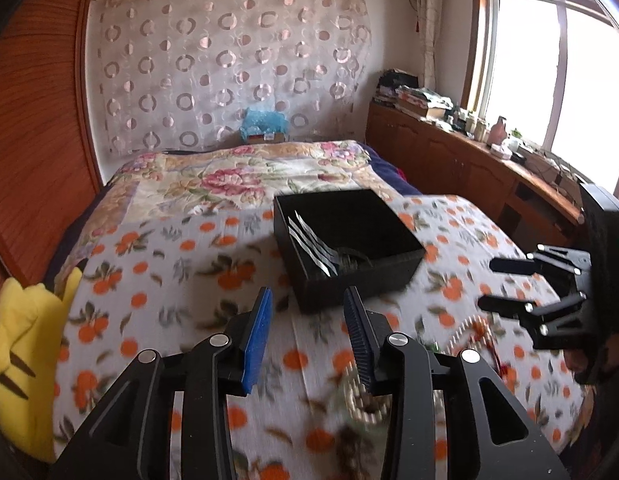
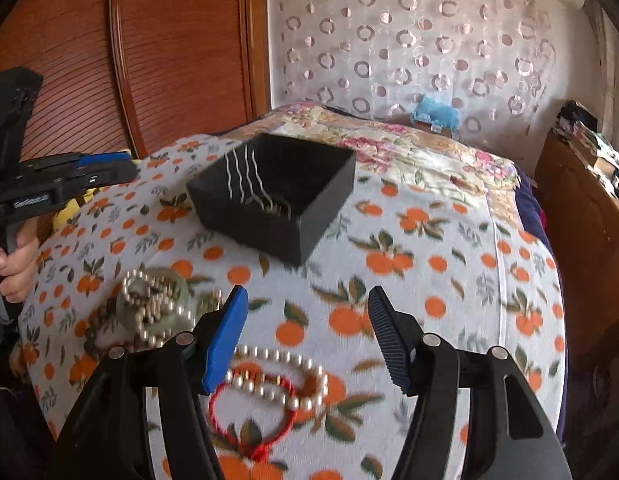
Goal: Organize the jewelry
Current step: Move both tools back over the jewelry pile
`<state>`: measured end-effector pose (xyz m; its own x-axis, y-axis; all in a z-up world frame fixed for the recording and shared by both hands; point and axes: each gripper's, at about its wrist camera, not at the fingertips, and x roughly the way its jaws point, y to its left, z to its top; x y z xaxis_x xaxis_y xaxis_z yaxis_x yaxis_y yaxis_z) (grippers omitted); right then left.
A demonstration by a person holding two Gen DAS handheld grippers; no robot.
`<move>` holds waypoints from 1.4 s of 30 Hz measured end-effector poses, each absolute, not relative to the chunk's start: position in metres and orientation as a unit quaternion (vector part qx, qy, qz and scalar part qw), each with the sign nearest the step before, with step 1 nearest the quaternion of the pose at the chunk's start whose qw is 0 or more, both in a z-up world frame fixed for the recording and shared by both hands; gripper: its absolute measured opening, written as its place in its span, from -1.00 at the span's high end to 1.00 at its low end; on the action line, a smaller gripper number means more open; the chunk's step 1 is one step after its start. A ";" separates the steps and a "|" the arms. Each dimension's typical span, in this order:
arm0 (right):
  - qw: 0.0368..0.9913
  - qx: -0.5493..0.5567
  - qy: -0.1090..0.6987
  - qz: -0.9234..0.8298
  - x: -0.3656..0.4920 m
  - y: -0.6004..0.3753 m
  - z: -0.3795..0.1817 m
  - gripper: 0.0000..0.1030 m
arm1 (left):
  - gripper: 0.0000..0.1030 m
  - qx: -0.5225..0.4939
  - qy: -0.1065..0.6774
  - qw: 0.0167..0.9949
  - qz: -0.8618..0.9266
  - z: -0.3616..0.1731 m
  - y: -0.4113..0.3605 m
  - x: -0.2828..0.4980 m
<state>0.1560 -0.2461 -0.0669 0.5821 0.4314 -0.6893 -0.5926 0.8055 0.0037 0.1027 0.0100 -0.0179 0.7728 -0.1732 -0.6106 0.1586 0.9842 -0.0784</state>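
We are holding both tongs over the bed (image 2: pixel 429 240), above its orange-print cover. Left tongs (image 1: pixel 307 332) are standing partly open, gripping nothing. Right tongs (image 2: pixel 305 336) are gaping wider, also empty. Black box (image 2: pixel 277 196) is sitting on the cover ahead, wavy metal pieces inside. Pearl bracelet (image 2: pixel 285 380) and red cord loop (image 2: pixel 249 412) are lying just below the right tongs; a bead heap (image 2: pixel 149 312) is resting to their left.
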 end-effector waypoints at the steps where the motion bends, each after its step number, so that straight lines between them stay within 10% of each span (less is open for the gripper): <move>1: 0.882 -0.113 0.357 0.287 0.151 -0.250 -0.071 -0.13 | 0.32 -0.010 0.328 0.940 -0.090 -0.021 0.009 0.096; 27: 0.826 -0.157 0.384 0.382 0.099 -0.164 -0.106 0.07 | 0.32 0.010 0.381 0.919 -0.097 -0.073 0.007 0.041; 42: 0.824 -0.139 0.389 0.388 0.107 -0.162 -0.105 0.54 | 0.32 0.007 0.392 0.914 -0.106 -0.082 0.002 0.041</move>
<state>0.1069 -0.1625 -0.1049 0.3964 0.5304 -0.7493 -0.7468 0.6610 0.0728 0.0407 0.0022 -0.0822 0.6709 -0.1875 -0.7175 0.1989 0.9776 -0.0695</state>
